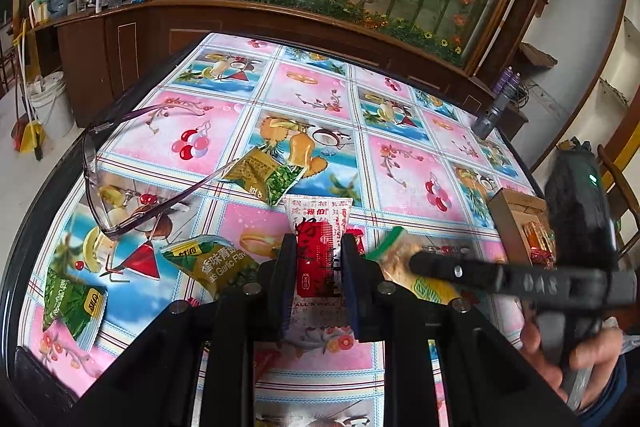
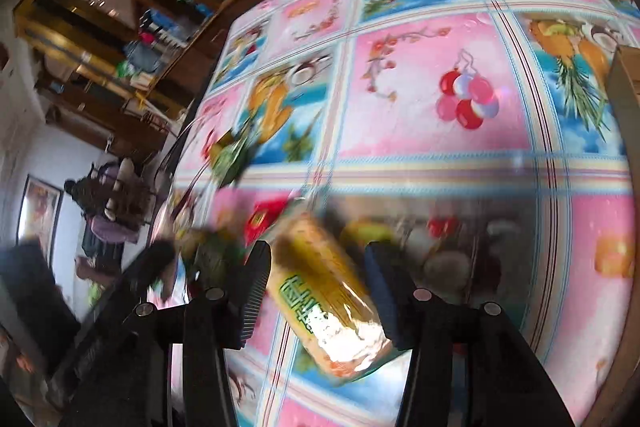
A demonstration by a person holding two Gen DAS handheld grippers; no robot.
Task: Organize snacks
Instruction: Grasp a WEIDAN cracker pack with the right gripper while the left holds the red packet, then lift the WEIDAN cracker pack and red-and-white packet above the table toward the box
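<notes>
My left gripper (image 1: 316,247) is shut on a red and white snack packet (image 1: 318,227) and holds it over the patterned table (image 1: 400,163). Three green pea packets lie on the table: one at the middle (image 1: 266,175), one near my left finger (image 1: 216,263), one at the left edge (image 1: 72,297). My right gripper (image 2: 316,259) is open around a yellow cracker packet (image 2: 324,299); both fingers stand apart from it. That view is blurred. The right gripper (image 1: 424,261) also shows in the left wrist view, over the cracker packet (image 1: 404,255).
A cardboard box (image 1: 520,227) holding red and orange snacks stands at the table's right edge. Purple-framed glasses (image 1: 132,163) lie at the left. A grey flashlight (image 1: 496,107) stands at the far right corner. A wooden cabinet (image 1: 240,27) runs behind the table.
</notes>
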